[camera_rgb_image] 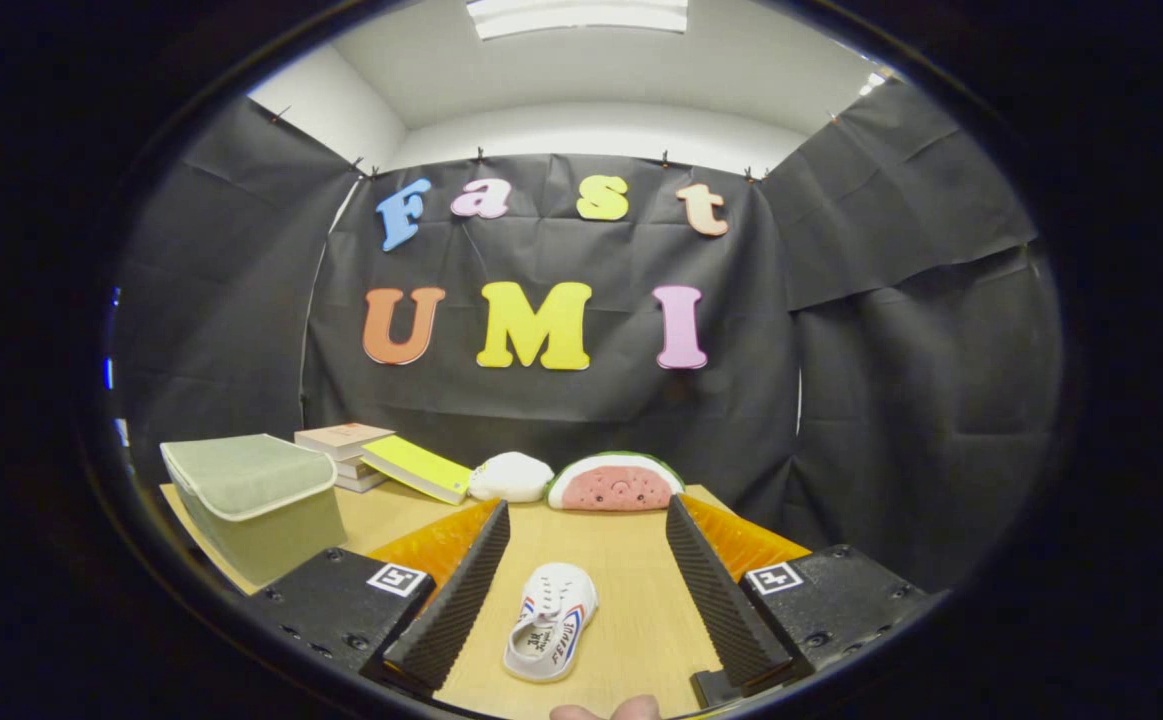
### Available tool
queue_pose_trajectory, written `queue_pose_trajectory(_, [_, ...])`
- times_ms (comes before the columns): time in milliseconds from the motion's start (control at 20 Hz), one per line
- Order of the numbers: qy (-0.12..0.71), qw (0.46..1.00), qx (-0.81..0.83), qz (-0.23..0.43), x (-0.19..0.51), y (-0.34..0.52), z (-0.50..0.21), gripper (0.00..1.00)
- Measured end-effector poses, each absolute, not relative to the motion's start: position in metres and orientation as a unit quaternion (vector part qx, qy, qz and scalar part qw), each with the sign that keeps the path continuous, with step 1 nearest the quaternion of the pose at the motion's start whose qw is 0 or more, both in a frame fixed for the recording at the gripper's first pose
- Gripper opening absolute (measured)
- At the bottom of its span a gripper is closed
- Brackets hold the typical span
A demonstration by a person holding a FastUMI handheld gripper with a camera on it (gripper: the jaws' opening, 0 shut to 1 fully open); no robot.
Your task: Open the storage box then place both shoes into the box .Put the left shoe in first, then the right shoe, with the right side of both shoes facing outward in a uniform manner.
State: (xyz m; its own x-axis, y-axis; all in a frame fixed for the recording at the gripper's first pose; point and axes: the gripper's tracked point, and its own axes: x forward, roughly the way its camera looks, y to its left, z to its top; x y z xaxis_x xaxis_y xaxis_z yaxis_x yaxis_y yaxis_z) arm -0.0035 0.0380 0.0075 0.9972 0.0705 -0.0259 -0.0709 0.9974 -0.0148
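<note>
Black cloth hangs around the booth, and under it a pale wooden table (631,580) carries everything we see. Our gripper (587,590) has its fingers spread wide, pressing on nothing, and the shoe (549,622) lies flat on the table between them, nearer the left finger, apart from both. We take the shoe as our landmark: it is a small white slip-on with holes over the toe, red and blue stripes on its side, and dark writing on the strap that we cannot read. Well to its left and farther back stands the storage box (256,500), grey-green fabric, its lid closed. Behind the shoe, near the cloth, sit a stack of books (346,455) with a yellow book (417,468) leaning on it, a white shoe-like lump (510,477) and a watermelon-slice cushion (614,483). Fingertips (606,711) of a hand show just in front of the shoe.
</note>
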Motion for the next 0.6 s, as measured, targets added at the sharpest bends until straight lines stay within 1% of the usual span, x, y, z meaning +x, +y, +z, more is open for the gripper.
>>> queue_pose_trajectory(450, [0.02,0.999,-0.002,0.036,-0.008,0.049,0.007,1.0])
queue_pose_trajectory(600, [0.02,0.998,0.018,0.057,-0.009,0.066,0.013,1.0])
